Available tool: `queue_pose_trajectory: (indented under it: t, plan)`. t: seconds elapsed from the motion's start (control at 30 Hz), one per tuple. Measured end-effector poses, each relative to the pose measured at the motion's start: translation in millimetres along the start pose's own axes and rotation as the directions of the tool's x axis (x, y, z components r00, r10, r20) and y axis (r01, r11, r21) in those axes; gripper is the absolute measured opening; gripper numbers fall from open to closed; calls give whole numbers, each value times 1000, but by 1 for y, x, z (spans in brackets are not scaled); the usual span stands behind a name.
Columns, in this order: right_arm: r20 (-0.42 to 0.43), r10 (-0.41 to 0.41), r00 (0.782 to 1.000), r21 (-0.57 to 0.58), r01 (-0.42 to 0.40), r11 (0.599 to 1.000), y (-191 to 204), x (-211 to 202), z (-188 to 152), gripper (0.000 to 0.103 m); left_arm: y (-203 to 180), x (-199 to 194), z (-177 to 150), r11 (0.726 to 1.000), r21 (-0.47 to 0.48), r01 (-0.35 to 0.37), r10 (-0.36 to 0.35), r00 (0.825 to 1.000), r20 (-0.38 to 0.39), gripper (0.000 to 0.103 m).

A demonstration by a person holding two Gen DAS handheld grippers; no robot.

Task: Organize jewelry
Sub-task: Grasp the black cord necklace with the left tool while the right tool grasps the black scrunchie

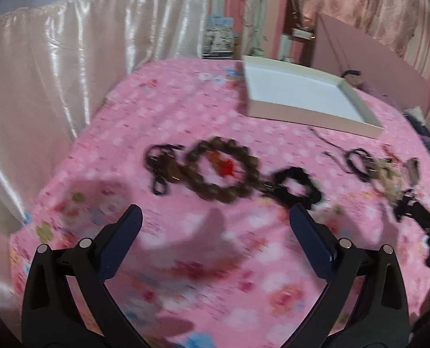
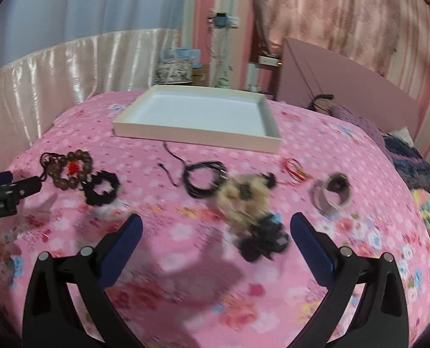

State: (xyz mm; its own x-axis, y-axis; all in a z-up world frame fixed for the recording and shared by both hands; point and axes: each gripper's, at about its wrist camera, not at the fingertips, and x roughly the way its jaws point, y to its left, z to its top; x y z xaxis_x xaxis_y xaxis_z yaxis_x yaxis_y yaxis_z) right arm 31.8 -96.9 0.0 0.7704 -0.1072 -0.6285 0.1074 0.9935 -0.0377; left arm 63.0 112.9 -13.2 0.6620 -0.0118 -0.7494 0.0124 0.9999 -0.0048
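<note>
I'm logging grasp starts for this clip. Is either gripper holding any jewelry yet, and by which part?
Nothing is held. The left gripper and right gripper are both open and empty above the pink bedspread.

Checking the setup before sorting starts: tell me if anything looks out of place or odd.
Nothing looks damaged. The shallow white cardboard tray is empty, while all the jewelry lies loose on the pink floral bedspread: a brown wooden bead bracelet, a black beaded bracelet, and a black cord coil with trailing ends.

Home bedroom. A bed covered by a pink floral sheet (image 2: 186, 261), a pink headboard (image 2: 345, 81), patterned pink curtains (image 2: 331, 14), a satin valance (image 1: 70, 43) and folded bedding (image 2: 412, 156) together indicate a domestic sleeping room.
</note>
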Motion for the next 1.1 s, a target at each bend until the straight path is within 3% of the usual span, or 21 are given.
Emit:
queue_pose_trajectory:
  t: [0.17, 0.37, 0.53, 0.67, 0.73, 0.87, 1.1]
  plan:
    - [-35, 48, 998, 6, -48, 999, 12, 21, 18, 101, 16, 20, 12, 999, 17, -35, 36, 999, -29, 100]
    - [-74, 74, 995, -2, -74, 997, 28, 41, 25, 100, 39, 31, 30, 1000, -7, -18, 18, 999, -40, 97]
    - [-135, 103, 986, 3, -103, 995, 38, 60, 28, 83, 52, 51, 39, 999, -16, -29, 27, 996, -85, 81]
    - [-154, 125, 980, 23, -123, 992, 46, 69, 30, 82, 67, 70, 43, 998, -59, -11, 2, 991, -137, 64]
    - [-161, 134, 978, 23, -132, 991, 51, 74, 32, 81, 74, 76, 46, 997, -72, -19, 9, 989, -145, 63]
    - [-195, 157, 968, 22, -156, 988, 62, 86, 34, 68, 79, 86, 51, 996, -84, -15, 2, 987, -159, 62]
    - [-223, 165, 961, 3, -169, 986, 82, 97, 36, 63, 81, 95, 50, 996, -86, -19, 4, 984, -178, 55]
